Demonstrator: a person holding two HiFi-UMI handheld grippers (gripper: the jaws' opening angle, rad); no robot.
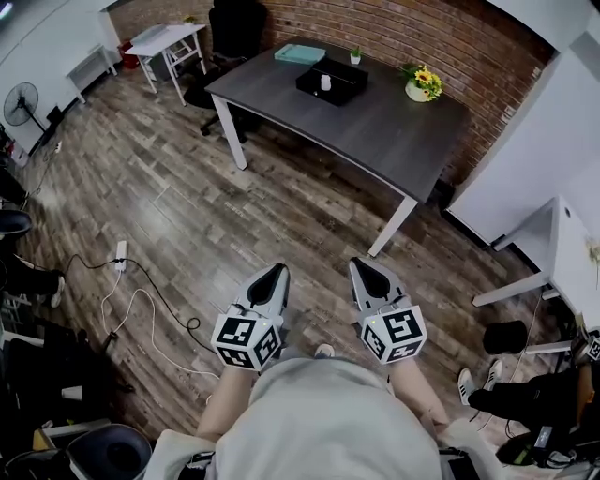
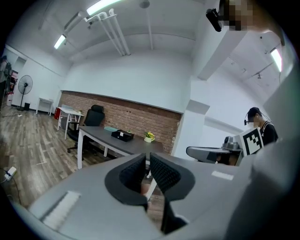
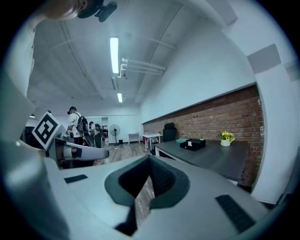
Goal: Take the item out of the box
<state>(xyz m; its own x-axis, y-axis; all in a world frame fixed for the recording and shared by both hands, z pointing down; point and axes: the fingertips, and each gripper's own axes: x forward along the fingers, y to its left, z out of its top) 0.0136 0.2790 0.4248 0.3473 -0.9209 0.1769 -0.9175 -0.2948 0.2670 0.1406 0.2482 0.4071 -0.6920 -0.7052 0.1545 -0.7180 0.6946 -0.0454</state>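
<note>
Left gripper (image 1: 277, 270) and right gripper (image 1: 360, 264): both closed, empty. Box (image 1: 349, 88) on table (image 1: 384, 136), well beyond fingertips; white item (image 1: 325, 82) inside, too small to identify.

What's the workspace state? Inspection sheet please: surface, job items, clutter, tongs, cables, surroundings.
Surface: dark grey table, by the brick wall.
Job's things: black box on the table's far side; small white item showing at its top.
Clutter: teal flat object, small potted plant, yellow flowers in a white pot, on the table.
Tongs: left tongs and right tongs both shut, empty, over the floor, well short of the table.
Cables: power strip with white cable, plus a black cable, on the floor, left.
Surroundings: wood floor, office chair, white desk, standing fan; person at right.
</note>
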